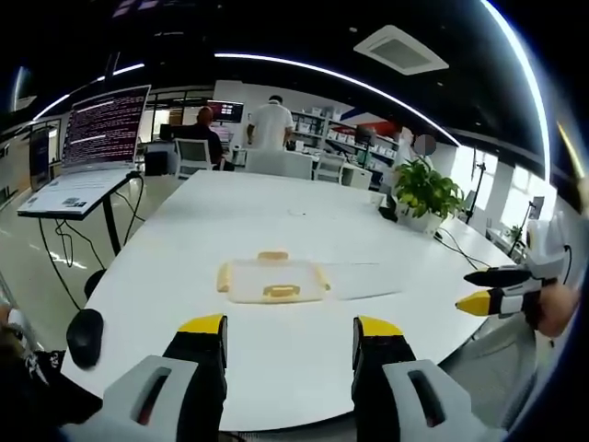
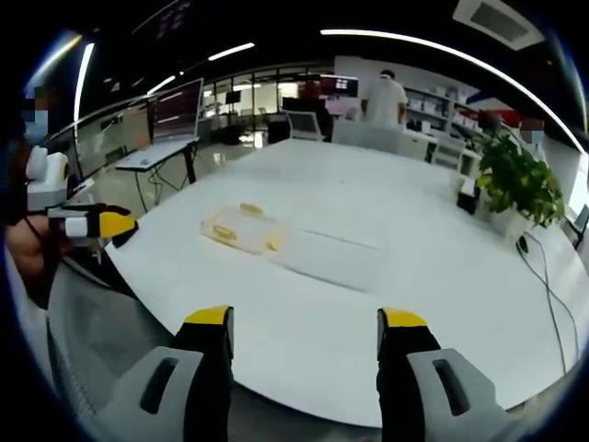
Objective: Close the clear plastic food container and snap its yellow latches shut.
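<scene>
While both grippers are hanging back from the table edge with nothing between their jaws, the container (image 1: 272, 280) is sitting out on the white table (image 1: 276, 212), well apart from either tool. Going left to right in the left gripper view, a laptop (image 1: 97, 138) is standing on a side desk, two people are standing at the far end of the room, and a plant (image 1: 425, 189) is resting near the table's far right edge. Yellow latches (image 1: 282, 292) are showing on the container's sides, and its clear lid (image 1: 363, 280) is lying flat on the table just to its right. Left gripper (image 1: 290, 345) is holding its jaws wide apart. Right gripper (image 2: 304, 345) is likewise gaping, yellow tips spread, pointing toward the container from the near edge.
</scene>
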Demonstrator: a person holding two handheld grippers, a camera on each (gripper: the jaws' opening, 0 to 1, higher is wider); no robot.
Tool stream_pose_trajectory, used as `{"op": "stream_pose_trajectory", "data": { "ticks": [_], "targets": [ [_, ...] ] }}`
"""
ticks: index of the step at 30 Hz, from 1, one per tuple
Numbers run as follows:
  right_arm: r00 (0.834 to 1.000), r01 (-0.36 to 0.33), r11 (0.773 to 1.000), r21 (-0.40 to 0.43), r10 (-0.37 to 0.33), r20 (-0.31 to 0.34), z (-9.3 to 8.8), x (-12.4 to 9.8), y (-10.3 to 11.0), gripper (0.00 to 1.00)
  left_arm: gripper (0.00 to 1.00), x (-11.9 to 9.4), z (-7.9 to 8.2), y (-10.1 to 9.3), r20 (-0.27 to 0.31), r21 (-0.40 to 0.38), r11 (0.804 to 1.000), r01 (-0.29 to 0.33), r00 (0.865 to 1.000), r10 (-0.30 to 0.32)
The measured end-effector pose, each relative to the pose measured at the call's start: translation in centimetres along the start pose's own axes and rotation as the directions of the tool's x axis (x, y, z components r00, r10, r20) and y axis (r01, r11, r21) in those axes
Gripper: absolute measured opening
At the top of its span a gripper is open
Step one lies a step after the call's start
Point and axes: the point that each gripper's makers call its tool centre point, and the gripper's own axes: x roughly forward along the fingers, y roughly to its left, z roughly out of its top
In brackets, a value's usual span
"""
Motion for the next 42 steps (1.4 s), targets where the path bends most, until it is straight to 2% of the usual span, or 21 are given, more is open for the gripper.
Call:
{"op": "stream_pose_trajectory", "data": {
  "ticks": [19, 29, 42],
  "targets": [
    [1.0, -0.016, 1.0, 0.004, 0.016, -0.003, 0.7, 1.3, 0.0, 0.59, 0.49, 1.4, 0.8, 0.8, -0.021, 0.037, 0.999, 0.014, 1.0, -0.014],
    [1.0, -0.026, 1.0, -0.01, 0.026, -0.016, 1.4, 2.4, -0.2, 0.58, 0.49, 2.8, 1.4, 1.3, -0.029, 0.06, 0.998, 0.034, 0.999, -0.032],
    [0.998, -0.049, 0.999, -0.015, 0.049, -0.025, 2.6, 4.6, -0.7, 0.56, 0.49, 5.1, 2.3, 2.4, -0.055, 0.129, 0.989, 0.076, 0.996, -0.069]
  ]
}}
